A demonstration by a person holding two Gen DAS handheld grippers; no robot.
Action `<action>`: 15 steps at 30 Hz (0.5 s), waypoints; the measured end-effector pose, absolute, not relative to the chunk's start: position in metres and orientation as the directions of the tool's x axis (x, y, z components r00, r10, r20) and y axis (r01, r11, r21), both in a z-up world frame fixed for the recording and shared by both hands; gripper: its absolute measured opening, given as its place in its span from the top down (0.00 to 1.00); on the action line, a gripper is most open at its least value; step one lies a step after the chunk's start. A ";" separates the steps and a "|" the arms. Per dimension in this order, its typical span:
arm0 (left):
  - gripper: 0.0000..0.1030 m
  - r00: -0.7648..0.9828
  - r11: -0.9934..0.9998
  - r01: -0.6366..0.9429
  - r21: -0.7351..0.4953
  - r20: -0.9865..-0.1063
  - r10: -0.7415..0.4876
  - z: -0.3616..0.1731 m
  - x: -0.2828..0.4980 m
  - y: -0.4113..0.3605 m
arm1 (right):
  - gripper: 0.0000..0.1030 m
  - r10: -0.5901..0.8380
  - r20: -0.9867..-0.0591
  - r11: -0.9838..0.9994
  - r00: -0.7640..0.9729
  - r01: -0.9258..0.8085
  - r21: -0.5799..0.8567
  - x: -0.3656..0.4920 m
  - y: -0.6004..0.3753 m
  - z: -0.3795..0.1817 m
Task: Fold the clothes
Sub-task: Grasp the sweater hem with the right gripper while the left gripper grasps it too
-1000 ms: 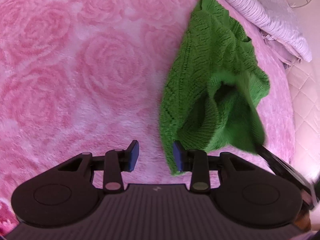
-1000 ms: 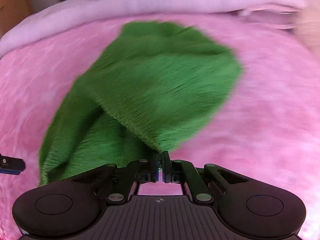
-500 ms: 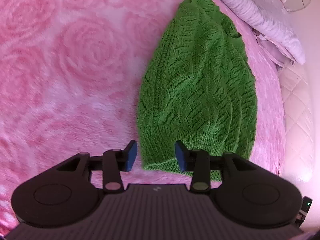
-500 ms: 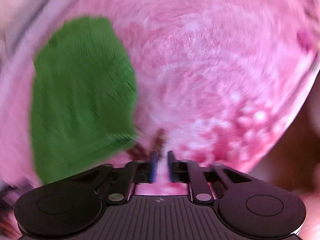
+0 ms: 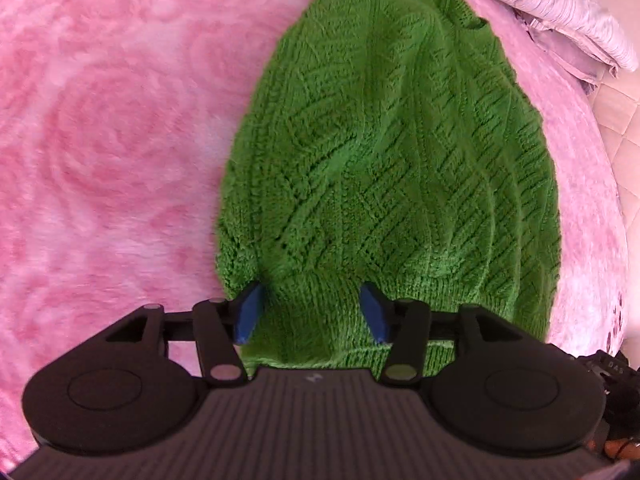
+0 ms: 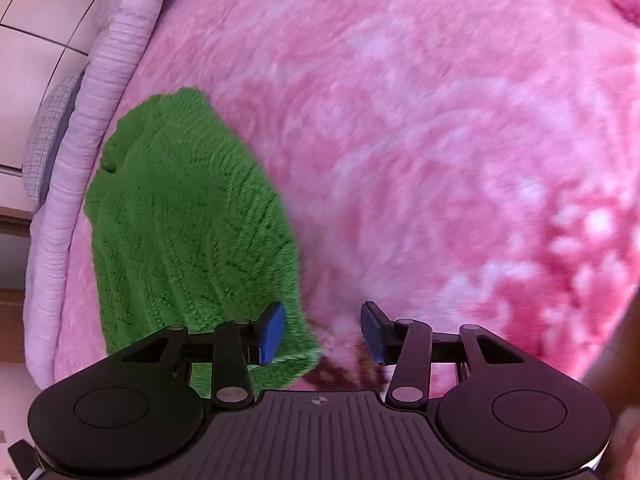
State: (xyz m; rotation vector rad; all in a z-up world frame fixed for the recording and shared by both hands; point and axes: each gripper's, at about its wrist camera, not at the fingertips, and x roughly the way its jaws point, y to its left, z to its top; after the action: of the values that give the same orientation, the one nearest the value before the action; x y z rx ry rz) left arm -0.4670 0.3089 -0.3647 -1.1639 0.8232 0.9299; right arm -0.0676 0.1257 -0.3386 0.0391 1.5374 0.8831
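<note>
Green knit sweater [image 5: 384,168] lies flat on the pink rose-patterned bedspread [image 5: 112,152]. Left gripper [image 5: 310,312] fingers apart, straddling its near hem. Right gripper [image 6: 322,330] fingers apart, empty. No legible writing.

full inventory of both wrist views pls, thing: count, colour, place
knit sweater: 1, green, lying folded on the blanket, near its right edge in the left wrist view
blanket: 1, pink fluffy with rose pattern, covers the whole surface under the sweater
bedding roll: 1, pale lilac, ribbed, along the blanket edge beyond the sweater
quilted panel: 1, cream, past the blanket's edge at far right of the left wrist view
left gripper: 1, black with blue pads, open, over the sweater's near hem
right gripper: 1, black with blue pads, open, at the sweater's near corner, left pad over the knit, right pad over blanket
</note>
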 end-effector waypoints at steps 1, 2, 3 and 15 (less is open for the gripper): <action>0.71 0.413 0.122 -0.910 -0.397 -0.894 0.174 -0.364 -0.471 0.309 | 0.55 0.521 -0.827 0.693 -0.211 -0.463 0.553 -0.072 0.128 -0.342; 0.86 0.428 0.111 -0.903 -0.414 -0.885 0.181 -0.363 -0.476 0.309 | 0.55 0.529 -0.820 0.685 -0.219 -0.461 0.565 -0.075 0.130 -0.345; 0.90 0.443 0.100 -0.897 -0.431 -0.877 0.188 -0.362 -0.480 0.310 | 0.55 0.537 -0.815 0.678 -0.220 -0.463 0.571 -0.078 0.133 -0.349; 0.99 0.489 0.067 -0.869 -0.491 -0.827 0.276 -0.333 -0.541 0.267 | 0.93 0.551 -0.805 0.367 -0.220 -0.802 0.471 -0.115 0.125 -0.269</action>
State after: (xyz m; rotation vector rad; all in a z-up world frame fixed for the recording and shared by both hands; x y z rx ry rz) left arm -0.5415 0.2673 -0.3330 -1.2052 0.6215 0.9513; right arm -0.1154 0.1255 -0.2693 -0.2612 1.2757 1.2706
